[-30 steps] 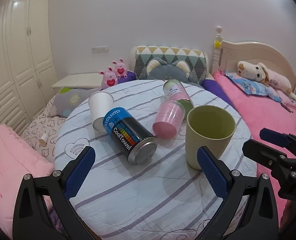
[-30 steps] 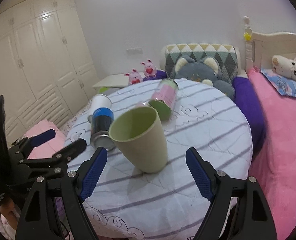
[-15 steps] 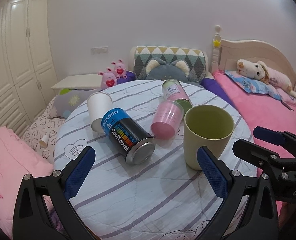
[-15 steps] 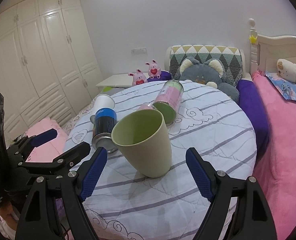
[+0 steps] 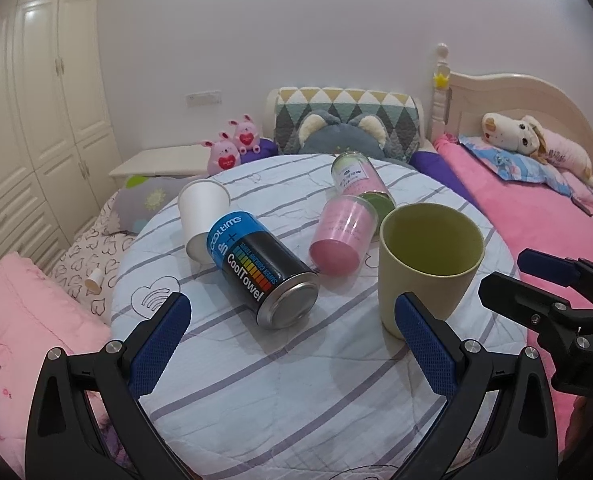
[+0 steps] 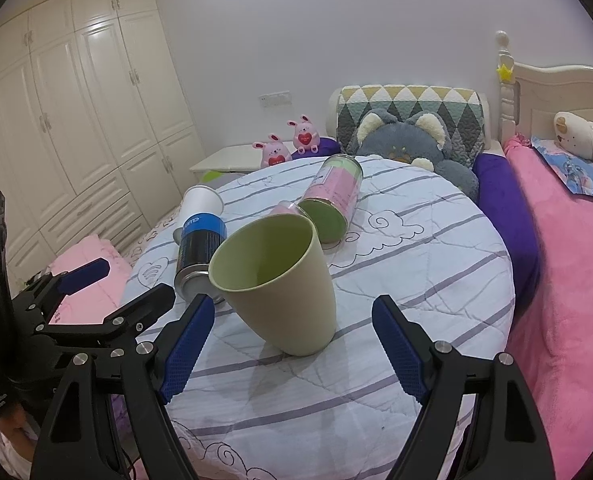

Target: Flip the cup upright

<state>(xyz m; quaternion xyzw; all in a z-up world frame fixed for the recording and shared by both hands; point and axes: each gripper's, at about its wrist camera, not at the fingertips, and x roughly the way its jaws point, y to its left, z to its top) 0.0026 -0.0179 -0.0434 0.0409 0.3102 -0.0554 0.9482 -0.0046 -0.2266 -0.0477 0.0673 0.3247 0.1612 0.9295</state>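
Left wrist view: left gripper [image 5: 292, 346] wide open, empty. Green cup [image 5: 428, 268] stood upright on table [image 5: 256, 400], just beside right finger. Risk: finger clips cup, topples it into pink cup [image 5: 342, 236] or can [image 5: 262, 268].

Right wrist view: right gripper [image 6: 292, 348] wide open, empty; green cup [image 6: 280, 284] between fingers, no contact seen. Sideways pull could knock it over.

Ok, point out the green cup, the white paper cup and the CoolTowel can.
green cup [image 5: 416, 280]: left wrist view, on its outer wall below the rim.
white paper cup [image 5: 200, 210]: left wrist view, on its side wall.
CoolTowel can [image 5: 256, 268]: left wrist view, on the printed black label.
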